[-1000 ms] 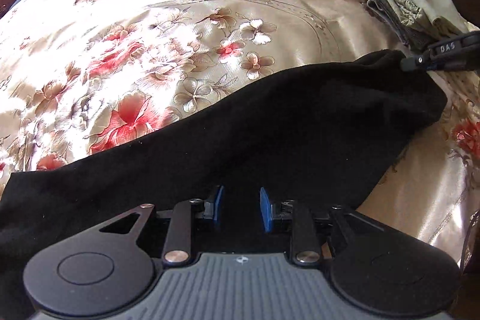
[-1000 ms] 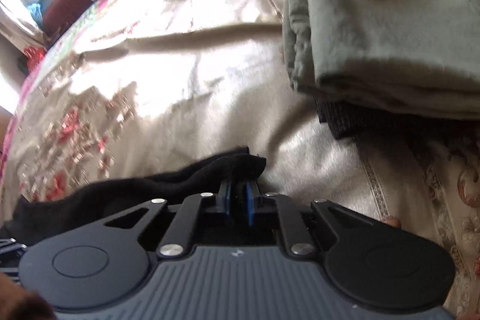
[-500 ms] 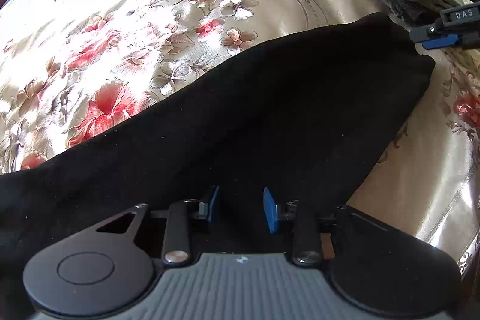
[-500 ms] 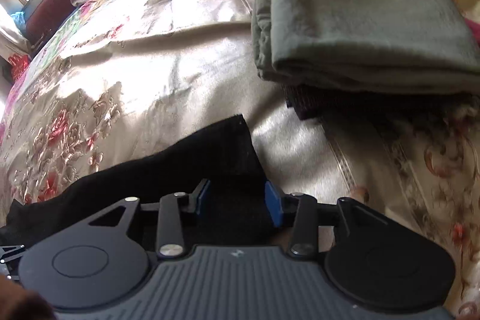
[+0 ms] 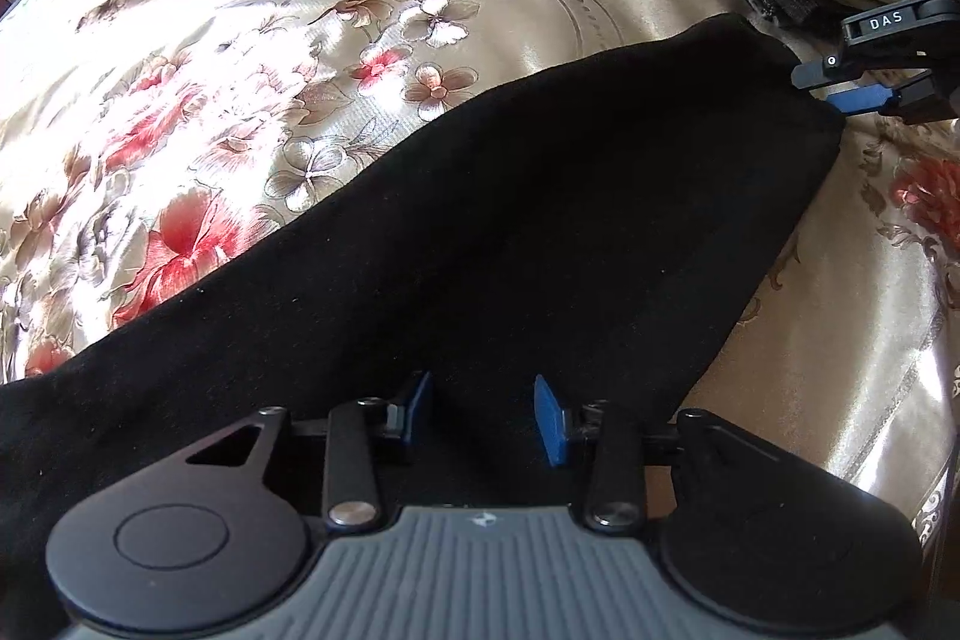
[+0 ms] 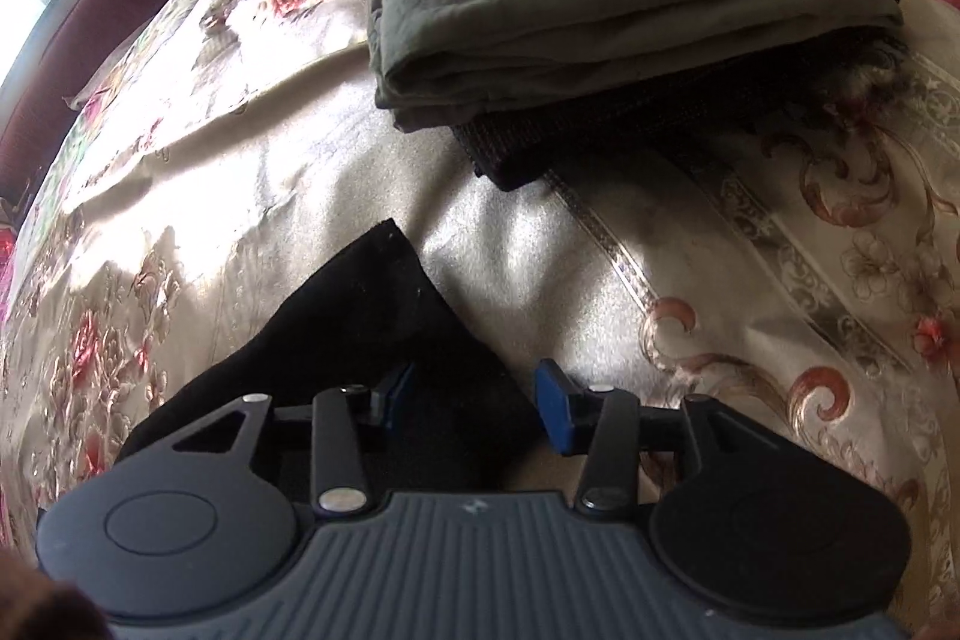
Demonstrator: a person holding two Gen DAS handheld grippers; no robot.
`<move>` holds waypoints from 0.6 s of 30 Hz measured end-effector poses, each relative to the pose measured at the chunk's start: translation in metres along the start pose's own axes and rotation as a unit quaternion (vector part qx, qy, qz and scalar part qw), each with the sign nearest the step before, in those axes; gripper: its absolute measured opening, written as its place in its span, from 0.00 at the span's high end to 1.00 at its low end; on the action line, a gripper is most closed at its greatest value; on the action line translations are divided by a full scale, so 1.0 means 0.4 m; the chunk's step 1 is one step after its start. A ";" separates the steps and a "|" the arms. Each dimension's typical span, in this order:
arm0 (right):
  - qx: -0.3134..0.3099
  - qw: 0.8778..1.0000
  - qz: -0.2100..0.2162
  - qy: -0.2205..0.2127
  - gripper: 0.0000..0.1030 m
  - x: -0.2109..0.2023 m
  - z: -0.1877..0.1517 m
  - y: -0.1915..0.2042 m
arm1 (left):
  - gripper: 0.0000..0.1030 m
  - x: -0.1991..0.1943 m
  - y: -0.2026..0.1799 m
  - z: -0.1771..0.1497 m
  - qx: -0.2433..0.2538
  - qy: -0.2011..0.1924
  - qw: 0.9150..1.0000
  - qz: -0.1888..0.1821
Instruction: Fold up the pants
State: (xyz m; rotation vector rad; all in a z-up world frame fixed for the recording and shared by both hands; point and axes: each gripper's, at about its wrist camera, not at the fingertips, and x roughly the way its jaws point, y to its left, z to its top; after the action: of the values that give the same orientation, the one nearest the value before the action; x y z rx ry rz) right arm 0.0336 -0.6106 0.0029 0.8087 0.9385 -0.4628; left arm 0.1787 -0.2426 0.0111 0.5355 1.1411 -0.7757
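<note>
- black soft fabric pants [image 5: 510, 232] lie flat on the floral gold satin bedspread [image 5: 240, 58]
- left gripper [image 5: 483, 415] jaws opening over the cloth (nothing pinched)
- right gripper [image 6: 474, 400] spread at the pants' 2 o'clock corner

I count one pair of black pants [image 5: 510, 244], two grippers, one floral bedspread [image 5: 300, 58], two folded garments stacked.

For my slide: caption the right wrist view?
Right gripper jaws apart over black pants corner on floral bedspread.
</note>
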 end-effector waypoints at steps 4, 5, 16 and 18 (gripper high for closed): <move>0.042 0.999 0.011 0.018 0.56 -0.038 -0.037 -0.003 | 0.49 0.009 0.002 -0.013 0.004 0.005 1.000 -0.006; 0.061 0.998 0.021 0.021 0.56 -0.045 -0.049 -0.002 | 0.49 0.008 0.002 -0.015 0.004 0.004 1.000 -0.007; 0.242 0.956 0.162 0.017 0.55 0.045 -0.180 -0.011 | 0.48 0.010 0.002 -0.024 0.010 -0.002 1.000 -0.010; 0.261 0.944 0.201 0.003 0.55 0.048 -0.198 -0.016 | 0.47 0.006 0.001 -0.024 0.016 -0.003 1.000 -0.011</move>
State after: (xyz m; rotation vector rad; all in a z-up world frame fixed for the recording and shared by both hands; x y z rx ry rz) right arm -0.0024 -0.5529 -0.0427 1.4512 0.6325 -0.3505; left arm 0.1740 -0.2360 0.0054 0.5477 1.1319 -0.8150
